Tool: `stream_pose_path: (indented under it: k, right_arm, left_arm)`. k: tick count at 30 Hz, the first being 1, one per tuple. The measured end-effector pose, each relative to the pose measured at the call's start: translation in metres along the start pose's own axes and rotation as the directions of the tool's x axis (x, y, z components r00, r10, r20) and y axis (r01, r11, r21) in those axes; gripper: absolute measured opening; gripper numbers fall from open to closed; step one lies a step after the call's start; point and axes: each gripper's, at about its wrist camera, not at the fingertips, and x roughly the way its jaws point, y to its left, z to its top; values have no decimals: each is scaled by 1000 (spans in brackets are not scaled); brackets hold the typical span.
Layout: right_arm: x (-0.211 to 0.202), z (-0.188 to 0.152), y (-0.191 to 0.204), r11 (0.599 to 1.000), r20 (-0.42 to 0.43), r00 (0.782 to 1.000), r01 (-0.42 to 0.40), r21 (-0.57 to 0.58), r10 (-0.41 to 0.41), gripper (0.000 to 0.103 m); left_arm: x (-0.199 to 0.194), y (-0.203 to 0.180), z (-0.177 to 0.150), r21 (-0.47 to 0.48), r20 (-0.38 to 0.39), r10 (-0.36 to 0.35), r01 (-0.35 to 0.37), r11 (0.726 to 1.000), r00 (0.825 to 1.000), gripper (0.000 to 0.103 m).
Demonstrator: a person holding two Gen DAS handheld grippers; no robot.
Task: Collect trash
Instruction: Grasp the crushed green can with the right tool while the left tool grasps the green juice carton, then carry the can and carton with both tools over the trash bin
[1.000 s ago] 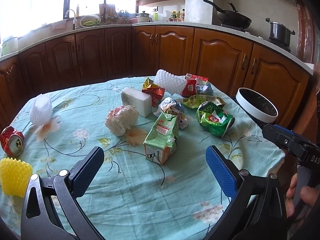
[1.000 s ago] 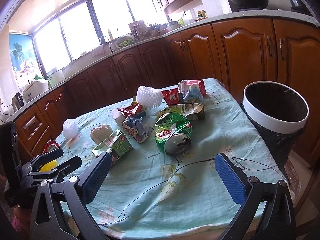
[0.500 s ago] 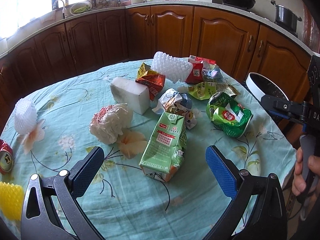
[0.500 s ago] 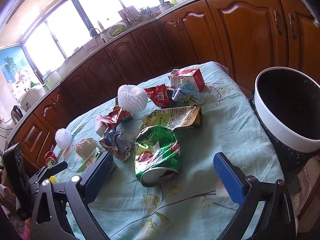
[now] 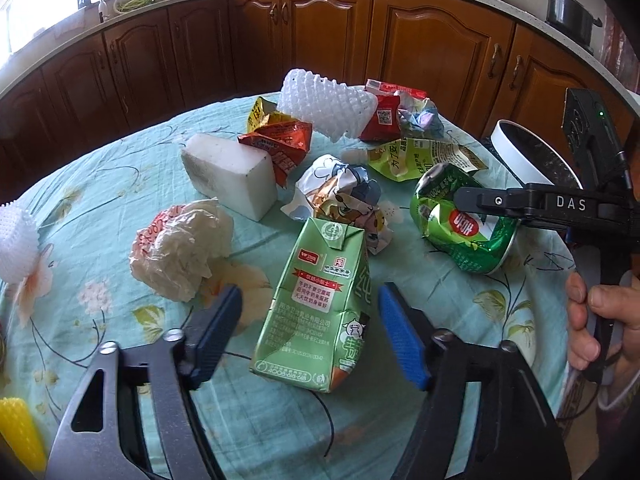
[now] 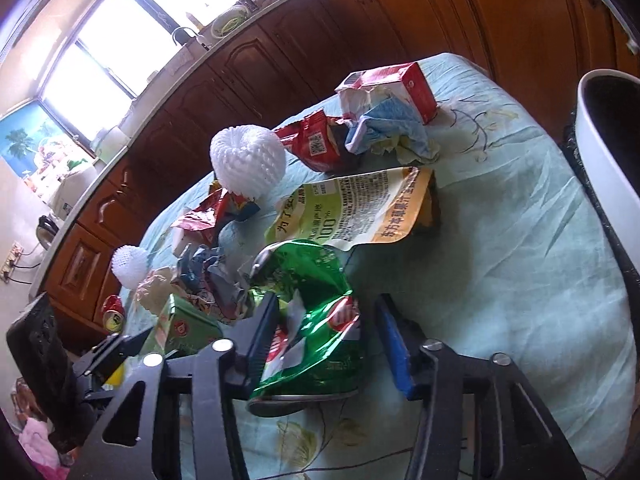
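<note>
Trash lies scattered on a table with a floral teal cloth (image 5: 100,208). My left gripper (image 5: 310,334) is open, its fingers on either side of a green milk carton (image 5: 320,304) without touching it. My right gripper (image 6: 324,338) is open around a crushed green can (image 6: 312,312), which also shows in the left wrist view (image 5: 464,220). A white-rimmed bin (image 6: 608,152) stands past the table's right edge.
Nearby lie a crumpled plastic bag (image 5: 180,248), a white foam block (image 5: 232,172), snack wrappers (image 5: 280,144), white foam nets (image 5: 324,108), a red carton (image 6: 396,88) and a yellow-green pouch (image 6: 356,208). Wooden kitchen cabinets (image 5: 280,40) ring the table.
Both grippers have moved forward and down. The left has closed in around the milk carton and narrowed. The right has come around the crushed green can.
</note>
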Motion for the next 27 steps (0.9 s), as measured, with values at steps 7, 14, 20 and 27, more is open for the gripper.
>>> stream_pose_path:
  k: [7, 14, 20, 27]
  right_arm:
    - [-22, -10, 20, 999, 36, 999, -13, -52, 15, 19]
    - [-62, -22, 17, 999, 131, 991, 13, -39, -7, 19]
    - [-107, -23, -4, 997, 227, 971, 81, 11, -82, 19]
    - [-153, -24, -41, 983, 300, 936, 162, 88, -181, 18]
  left_arm:
    - [-6, -4, 1, -34, 10, -87, 88, 996, 996, 39]
    - [-31, -24, 9, 10, 72, -134, 134, 991, 988, 39]
    - [-36, -53, 24, 60, 91, -188, 183, 981, 978, 39]
    - [-31, -104, 41, 138, 92, -250, 237, 962, 964, 39]
